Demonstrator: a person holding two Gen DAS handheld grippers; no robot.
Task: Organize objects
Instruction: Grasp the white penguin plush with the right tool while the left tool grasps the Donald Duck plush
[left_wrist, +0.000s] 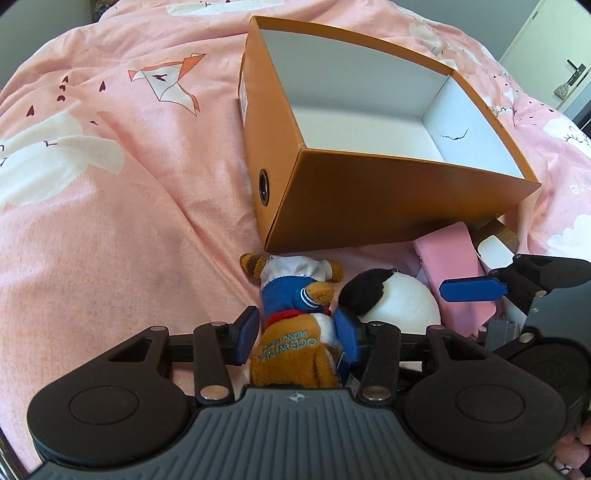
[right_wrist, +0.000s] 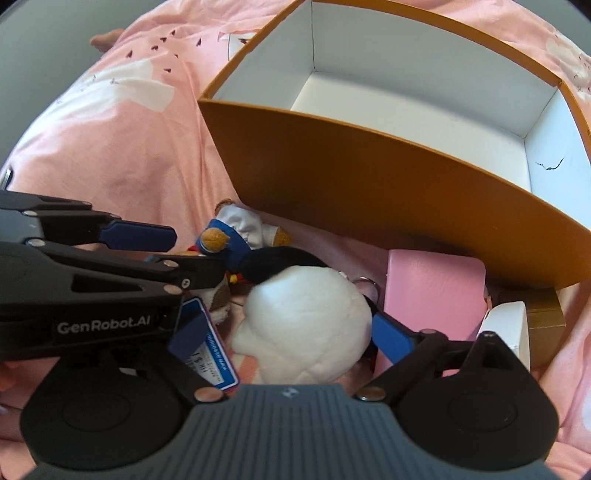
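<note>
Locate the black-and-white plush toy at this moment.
The black-and-white plush toy lies on the pink bedspread in front of the orange box, between the sailor-suited plush and the pink case, bracketed by the right gripper.

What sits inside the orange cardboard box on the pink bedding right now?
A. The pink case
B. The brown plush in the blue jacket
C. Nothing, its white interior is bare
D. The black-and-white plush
C. Both wrist views show the orange cardboard box with a bare white interior, while the brown plush, black-and-white plush and pink case all lie outside on the bedding.
</note>
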